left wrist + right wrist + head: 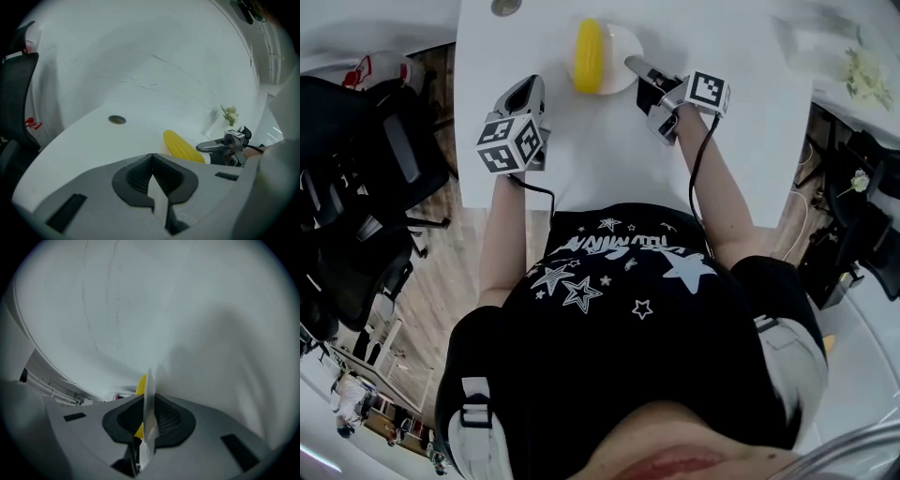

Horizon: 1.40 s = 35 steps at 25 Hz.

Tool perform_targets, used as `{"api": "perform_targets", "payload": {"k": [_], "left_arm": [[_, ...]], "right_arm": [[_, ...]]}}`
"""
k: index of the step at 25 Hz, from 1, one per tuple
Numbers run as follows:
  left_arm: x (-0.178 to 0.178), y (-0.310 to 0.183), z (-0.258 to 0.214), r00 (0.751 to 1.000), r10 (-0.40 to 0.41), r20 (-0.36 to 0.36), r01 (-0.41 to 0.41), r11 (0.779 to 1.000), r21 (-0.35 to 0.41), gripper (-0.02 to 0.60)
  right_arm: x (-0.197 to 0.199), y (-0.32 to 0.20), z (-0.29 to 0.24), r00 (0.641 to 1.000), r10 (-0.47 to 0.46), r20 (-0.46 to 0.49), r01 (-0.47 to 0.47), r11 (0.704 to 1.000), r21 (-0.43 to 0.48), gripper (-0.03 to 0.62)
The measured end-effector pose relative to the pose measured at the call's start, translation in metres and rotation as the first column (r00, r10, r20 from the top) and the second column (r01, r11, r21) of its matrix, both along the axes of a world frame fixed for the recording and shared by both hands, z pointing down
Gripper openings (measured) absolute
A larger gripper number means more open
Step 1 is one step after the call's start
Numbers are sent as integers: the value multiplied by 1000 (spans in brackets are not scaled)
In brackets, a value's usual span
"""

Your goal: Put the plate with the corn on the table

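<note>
One plate (621,45) bearing one corn cob (589,54) was seen at the far middle of the white table (741,141), close to its far edge; whether it rested there could not be told. Two grippers were counted. The plate's right rim was clamped edge-on between the pads of the right gripper (634,64). The left gripper (531,90), jaws together on nothing, was held just left of the plate, apart from it. One round grommet (506,7) was set by the far edge. Bare tabletop was left toward the near edge.
</note>
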<state>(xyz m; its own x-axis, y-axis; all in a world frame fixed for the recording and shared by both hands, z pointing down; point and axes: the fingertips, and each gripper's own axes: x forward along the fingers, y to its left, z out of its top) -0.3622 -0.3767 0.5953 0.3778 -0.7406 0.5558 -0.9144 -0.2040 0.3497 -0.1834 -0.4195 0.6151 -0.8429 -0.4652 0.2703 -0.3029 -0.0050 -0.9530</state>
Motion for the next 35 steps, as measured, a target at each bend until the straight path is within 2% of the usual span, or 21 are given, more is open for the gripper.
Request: {"api": "perform_targets", "payload": {"k": [5, 12, 21, 26, 29, 32, 35], "left_arm": [[0, 2, 2, 1000, 0, 3, 0, 1000, -6, 6], [0, 6, 3, 1000, 8, 5, -8, 1000, -11, 6], [10, 9, -4, 1000, 25, 11, -25, 1000, 0, 6], [11, 13, -7, 1000, 23, 15, -23, 1000, 2, 6], [10, 16, -9, 1000, 17, 16, -17, 1000, 5, 6], [11, 20, -11, 1000, 13, 18, -13, 1000, 4, 6], [12, 26, -13, 1000, 10, 19, -10, 1000, 1, 6]], "right_arm": [[2, 1, 5, 999, 31, -24, -32, 998, -58, 40], [-4, -4, 10, 987, 77, -143, -90, 993, -82, 28], [-4, -5, 16, 932, 33, -360, -55, 997, -50, 26], [-4, -3, 15, 895, 0, -445, -11, 1000, -21, 60], [-7, -1, 12, 871, -32, -490, 42, 999, 9, 118], [-10, 2, 8, 860, -59, -506, 77, 997, 14, 166], [-9, 6, 7, 852, -72, -518, 90, 996, 10, 181]]}}
